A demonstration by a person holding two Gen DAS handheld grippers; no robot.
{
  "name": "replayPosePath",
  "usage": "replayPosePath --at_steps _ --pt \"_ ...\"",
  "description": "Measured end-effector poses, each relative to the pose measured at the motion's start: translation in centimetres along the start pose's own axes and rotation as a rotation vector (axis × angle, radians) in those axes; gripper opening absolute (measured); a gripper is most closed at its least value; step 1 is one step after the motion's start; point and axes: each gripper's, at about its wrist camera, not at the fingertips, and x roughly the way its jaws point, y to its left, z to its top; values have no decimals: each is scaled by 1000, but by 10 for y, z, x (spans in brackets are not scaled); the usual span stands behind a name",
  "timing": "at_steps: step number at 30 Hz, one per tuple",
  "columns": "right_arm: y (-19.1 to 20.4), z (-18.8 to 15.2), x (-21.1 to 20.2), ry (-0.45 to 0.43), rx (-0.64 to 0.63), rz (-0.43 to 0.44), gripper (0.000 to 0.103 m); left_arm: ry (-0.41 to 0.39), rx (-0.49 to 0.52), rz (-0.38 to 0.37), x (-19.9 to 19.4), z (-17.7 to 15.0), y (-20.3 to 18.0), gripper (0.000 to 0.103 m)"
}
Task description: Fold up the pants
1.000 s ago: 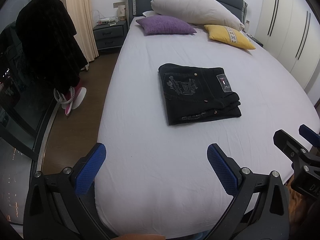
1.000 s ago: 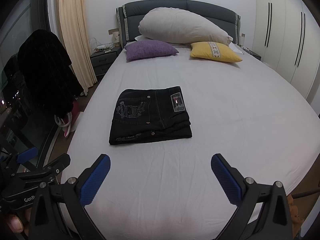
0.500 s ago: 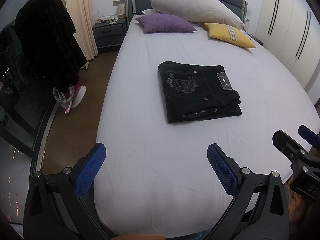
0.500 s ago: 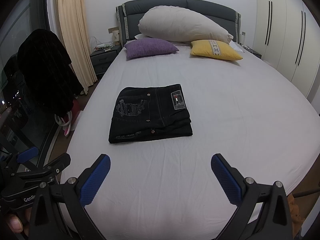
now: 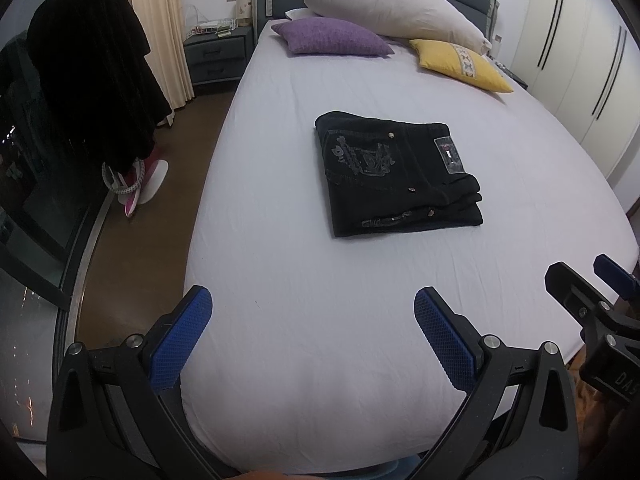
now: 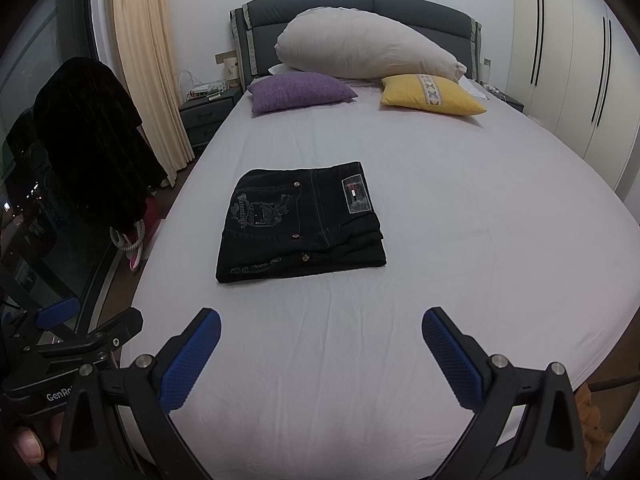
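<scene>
Pants: my black jeans (image 5: 400,178) (image 6: 300,222) lie folded into a flat rectangle near the middle of the bed, back pocket embroidery and a small patch facing up, layered edges toward me.
Bed: the white sheet (image 5: 360,320) (image 6: 460,240) is bare around the jeans apart from light creases.
Left hand-held gripper: my left hand-held gripper (image 5: 312,332) hovers over the foot of the bed, its blue pads spread wide with nothing between them, well apart from the jeans.
Right hand-held gripper: my right hand-held gripper (image 6: 320,354) is likewise spread wide and empty, above the sheet short of the jeans.
Pillows: a purple cushion (image 6: 300,91), a yellow cushion (image 6: 430,95) and a large cream pillow (image 6: 364,50) sit at the dark headboard.
Left side: a dark garment (image 5: 92,68) hangs near the window; what it hangs on I cannot make out.
</scene>
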Motion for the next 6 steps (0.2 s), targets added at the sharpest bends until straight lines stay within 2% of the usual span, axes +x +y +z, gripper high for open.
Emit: replayPosePath --at_steps 6 --pt "-1 -18 -8 9 10 3 103 -13 15 -2 1 2 -2 103"
